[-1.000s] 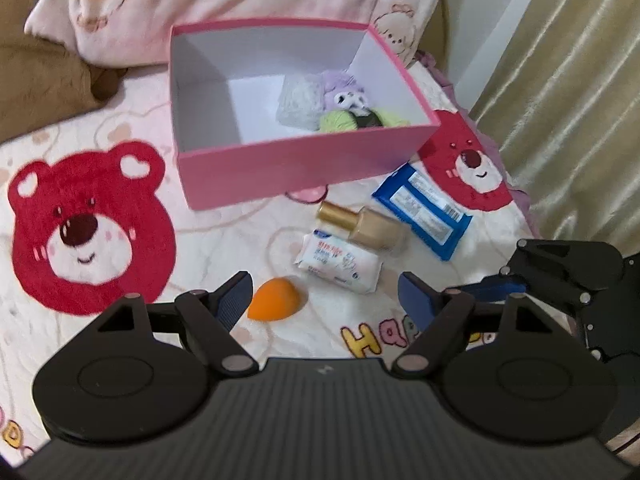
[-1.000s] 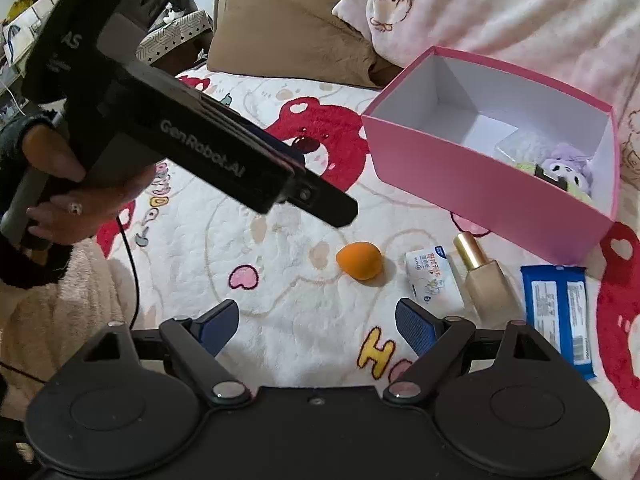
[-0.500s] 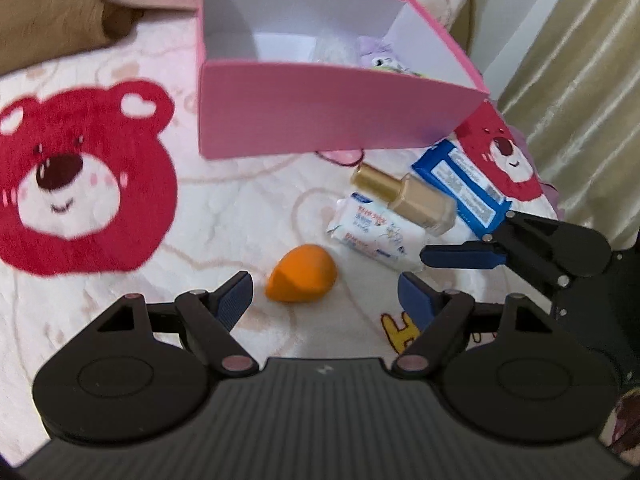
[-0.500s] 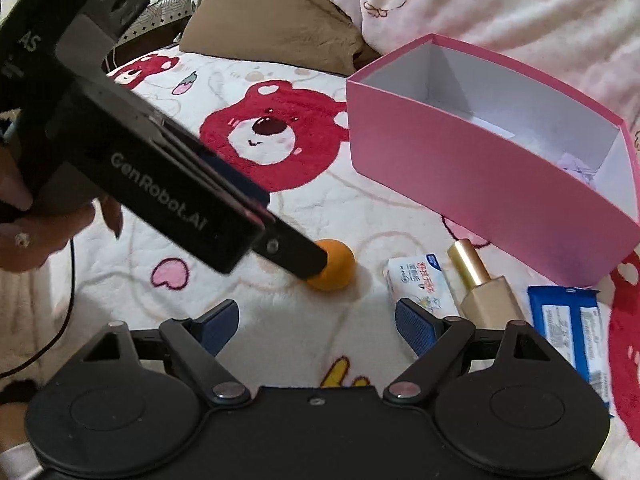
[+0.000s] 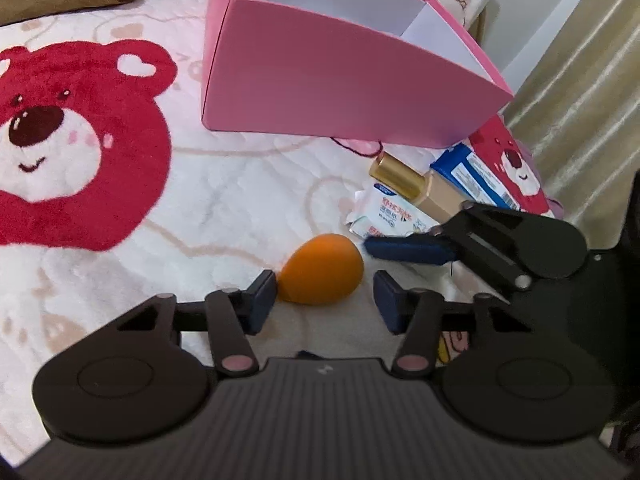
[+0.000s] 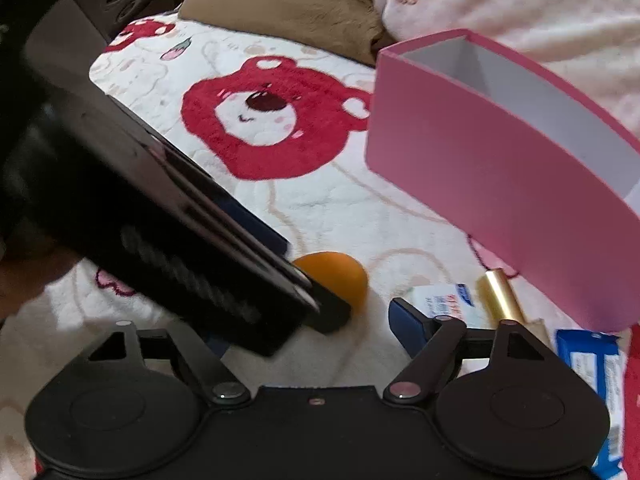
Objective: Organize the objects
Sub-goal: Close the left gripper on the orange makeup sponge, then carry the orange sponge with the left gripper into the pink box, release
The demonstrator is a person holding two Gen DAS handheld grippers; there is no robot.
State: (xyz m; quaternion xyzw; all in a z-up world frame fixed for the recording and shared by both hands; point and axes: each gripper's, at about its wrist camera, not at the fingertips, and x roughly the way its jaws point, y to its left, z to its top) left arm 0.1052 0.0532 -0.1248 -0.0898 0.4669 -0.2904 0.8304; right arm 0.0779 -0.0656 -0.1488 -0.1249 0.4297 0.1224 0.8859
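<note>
Keep your closing left gripper (image 5: 325, 300) centred on the orange makeup sponge (image 5: 322, 270) mid-blanket (image 5: 224, 200), squeezing gently, while your right gripper (image 5: 412, 249), also closing, hovers empty above the tissue pack (image 5: 390, 216).

My left gripper (image 6: 320, 300) blurs across the right wrist view, hiding part of the orange sponge (image 6: 340, 276) and my right gripper's left finger. Pink box (image 5: 340, 80) contents hidden; top cut off.
</note>
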